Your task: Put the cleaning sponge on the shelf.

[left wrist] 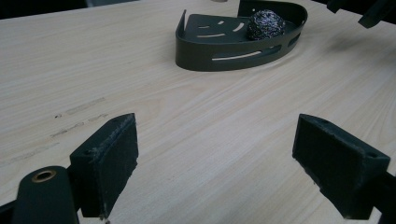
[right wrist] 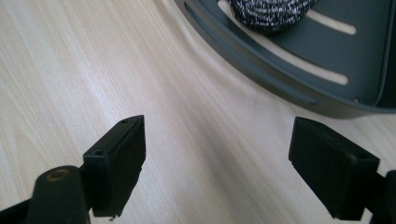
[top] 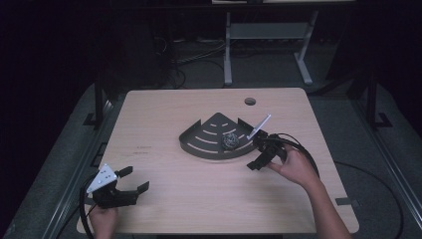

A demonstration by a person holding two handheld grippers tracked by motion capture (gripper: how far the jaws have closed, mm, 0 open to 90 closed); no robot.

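A dark fan-shaped slotted tray (top: 201, 144) lies in the middle of the light wooden table (top: 164, 114). A steel-wool scrubber ball (top: 230, 141) sits inside it near its right corner. In the left gripper view the tray (left wrist: 219, 58) and ball (left wrist: 265, 24) lie far ahead. My left gripper (top: 137, 180) rests open at the table's front left, nothing between its jaws. My right gripper (top: 257, 155) hovers open just right of the tray's curved rim. The right gripper view has the rim (right wrist: 261, 65) and the ball (right wrist: 271, 14) just beyond the open jaws.
A round cable hole (top: 250, 101) is in the table's far side. Faint marks (top: 144, 149) show on the wood left of the tray. A white desk frame (top: 263, 45) and cables stand on the dark floor behind the table.
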